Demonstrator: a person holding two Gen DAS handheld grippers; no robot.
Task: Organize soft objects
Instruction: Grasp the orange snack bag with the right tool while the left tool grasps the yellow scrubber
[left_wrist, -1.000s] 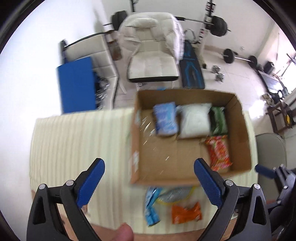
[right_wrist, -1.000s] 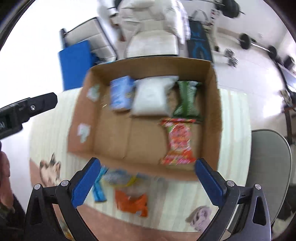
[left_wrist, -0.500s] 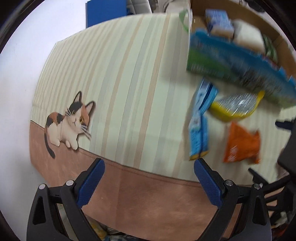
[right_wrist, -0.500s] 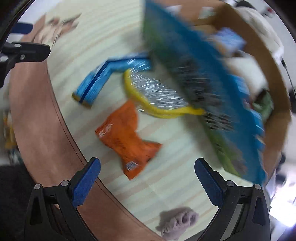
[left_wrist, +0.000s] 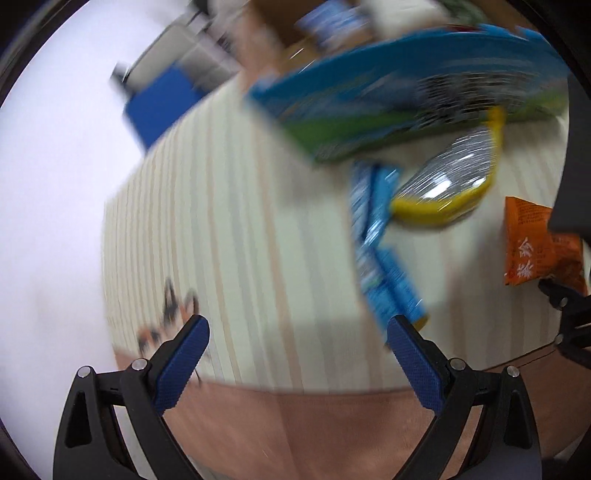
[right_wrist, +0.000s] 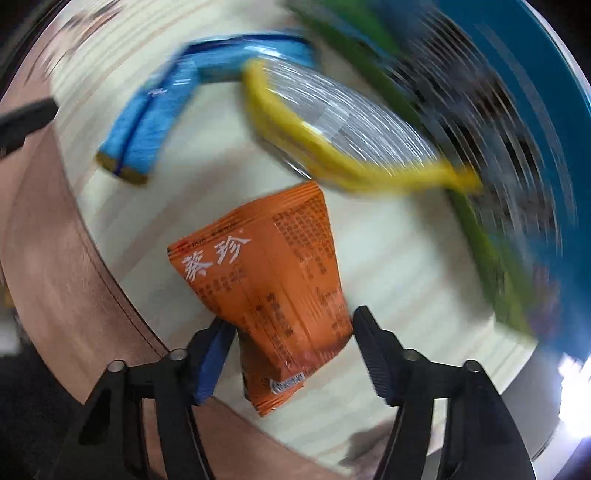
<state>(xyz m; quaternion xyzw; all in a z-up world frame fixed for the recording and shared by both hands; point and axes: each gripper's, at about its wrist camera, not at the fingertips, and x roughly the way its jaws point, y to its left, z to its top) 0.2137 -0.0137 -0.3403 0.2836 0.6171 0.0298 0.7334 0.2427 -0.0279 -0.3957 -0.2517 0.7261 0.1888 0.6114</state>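
Observation:
An orange snack packet (right_wrist: 273, 266) lies on the striped tablecloth, its lower end between the fingers of my right gripper (right_wrist: 291, 332), which is partly closed around it; contact is unclear. The packet also shows at the right edge of the left wrist view (left_wrist: 532, 243). A silver and yellow bag (right_wrist: 332, 136) (left_wrist: 450, 181) and a blue packet (right_wrist: 159, 122) (left_wrist: 380, 251) lie beside it. My left gripper (left_wrist: 295, 339) is open and empty over bare cloth, left of the blue packet. The printed side of the box (left_wrist: 406, 96) (right_wrist: 517, 129) stands behind them.
A cat print (left_wrist: 166, 317) marks the cloth near the left gripper's left finger. The brown border of the cloth (left_wrist: 295, 424) runs along the table's near edge. A blue panel (left_wrist: 162, 103) stands beyond the table. The views are motion-blurred.
Both grippers dropped from above the box to the table in front of it. The right gripper moved onto the orange packet and narrowed around it. The left stayed open.

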